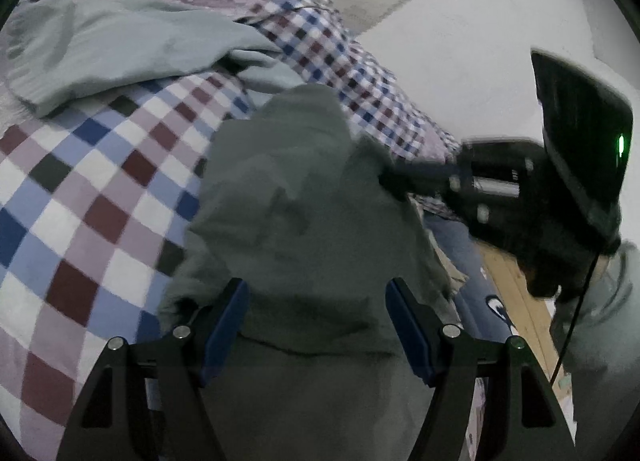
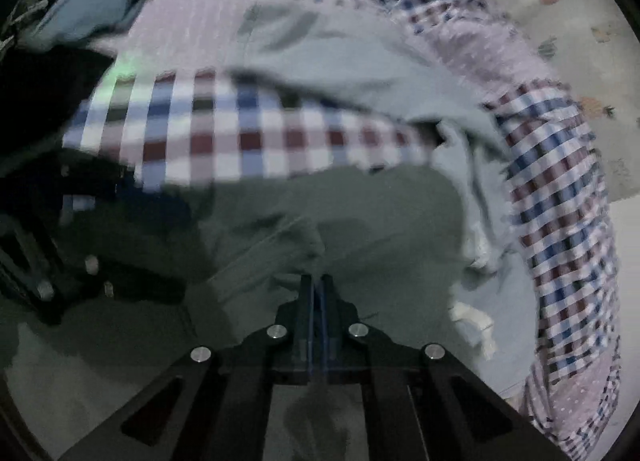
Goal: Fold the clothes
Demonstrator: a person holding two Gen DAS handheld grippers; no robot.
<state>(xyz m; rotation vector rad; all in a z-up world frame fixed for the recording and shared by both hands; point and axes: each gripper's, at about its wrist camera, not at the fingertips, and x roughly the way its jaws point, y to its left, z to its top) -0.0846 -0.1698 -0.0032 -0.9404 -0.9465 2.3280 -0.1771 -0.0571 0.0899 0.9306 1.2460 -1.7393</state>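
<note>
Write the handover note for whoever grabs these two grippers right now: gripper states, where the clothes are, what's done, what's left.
Left gripper: jaws wide apart, the grey-green garment bunched between them; the pads do not visibly clamp it.
Right gripper: jaws shut. In the left wrist view its tips meet the same garment's right edge; whether cloth is pinched cannot be told through the blur.
Clothes: the grey-green garment lies crumpled at the near edge of the checked bedcover. A light blue-grey garment lies spread further back.
Done: no finished fold is visible.
Left: flatten the grey-green garment, fold it, then probably the light one.
</note>
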